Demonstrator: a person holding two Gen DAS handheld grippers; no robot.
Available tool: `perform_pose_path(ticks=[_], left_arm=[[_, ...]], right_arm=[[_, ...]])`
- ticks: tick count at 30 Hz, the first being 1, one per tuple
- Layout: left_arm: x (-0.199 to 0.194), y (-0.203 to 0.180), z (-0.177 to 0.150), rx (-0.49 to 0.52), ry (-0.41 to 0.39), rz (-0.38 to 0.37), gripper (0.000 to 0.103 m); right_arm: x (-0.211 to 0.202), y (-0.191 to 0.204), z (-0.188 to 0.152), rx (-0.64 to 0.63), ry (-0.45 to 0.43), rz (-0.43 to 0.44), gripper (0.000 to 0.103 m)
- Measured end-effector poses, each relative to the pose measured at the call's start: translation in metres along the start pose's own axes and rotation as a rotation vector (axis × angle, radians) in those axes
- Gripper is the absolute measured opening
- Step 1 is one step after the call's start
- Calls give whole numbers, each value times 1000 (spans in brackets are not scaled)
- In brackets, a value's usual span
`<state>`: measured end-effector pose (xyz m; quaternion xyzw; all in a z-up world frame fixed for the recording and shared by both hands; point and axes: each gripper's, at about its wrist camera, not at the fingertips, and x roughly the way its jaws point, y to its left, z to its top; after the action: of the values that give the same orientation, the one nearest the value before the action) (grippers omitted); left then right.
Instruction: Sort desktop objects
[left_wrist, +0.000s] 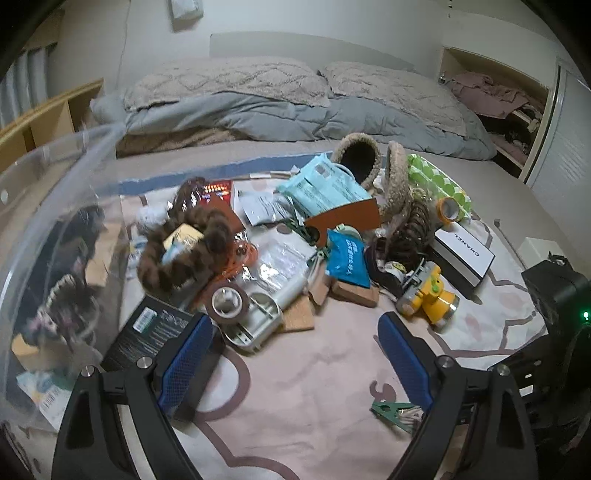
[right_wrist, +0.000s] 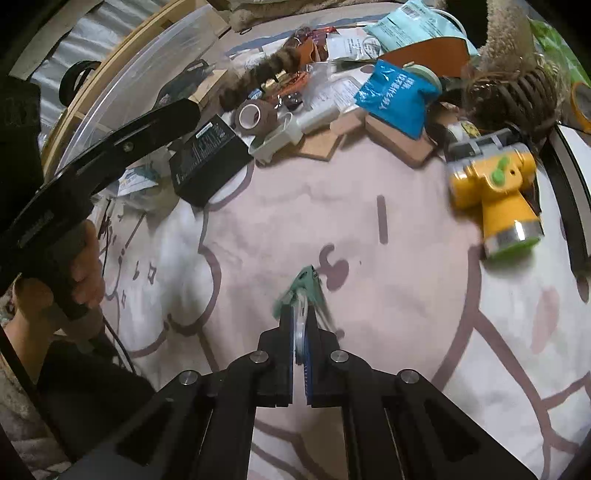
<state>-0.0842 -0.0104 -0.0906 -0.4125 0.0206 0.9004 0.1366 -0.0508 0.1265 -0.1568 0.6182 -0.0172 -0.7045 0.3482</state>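
A pile of mixed objects lies on a pink blanket (right_wrist: 369, 229). My right gripper (right_wrist: 301, 317) is shut on a small green clip (right_wrist: 304, 286), held just above the blanket. In the left wrist view the same green clip (left_wrist: 391, 410) shows beside the right blue pad (left_wrist: 404, 362). My left gripper (left_wrist: 295, 350) stands wide open over bare blanket with nothing between its fingers. A brown tape roll (left_wrist: 227, 301) and a black box (left_wrist: 147, 332) lie just beyond its left finger. A yellow torch (left_wrist: 430, 295) lies beyond the right finger.
A clear plastic bin (left_wrist: 55, 221) holding several items stands at the left. The pile includes a blue pouch (right_wrist: 395, 96), a white box (left_wrist: 461, 254), a furry brown twist (left_wrist: 184, 251) and slippers (left_wrist: 362, 158). A hand (right_wrist: 85, 266) holds the left gripper (right_wrist: 110, 147).
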Motion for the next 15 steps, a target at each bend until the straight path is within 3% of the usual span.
perform_pose_path(ticks=[2, 5, 15], left_arm=[[1, -2, -2, 6, 3, -3, 92], [2, -5, -5, 21, 8, -5, 92], [9, -17, -23, 32, 27, -68, 92]], right_arm=[[-4, -2, -5, -1, -1, -2, 12], [-13, -7, -10, 8, -29, -43, 64], [-67, -35, 21, 23, -293, -209, 64]])
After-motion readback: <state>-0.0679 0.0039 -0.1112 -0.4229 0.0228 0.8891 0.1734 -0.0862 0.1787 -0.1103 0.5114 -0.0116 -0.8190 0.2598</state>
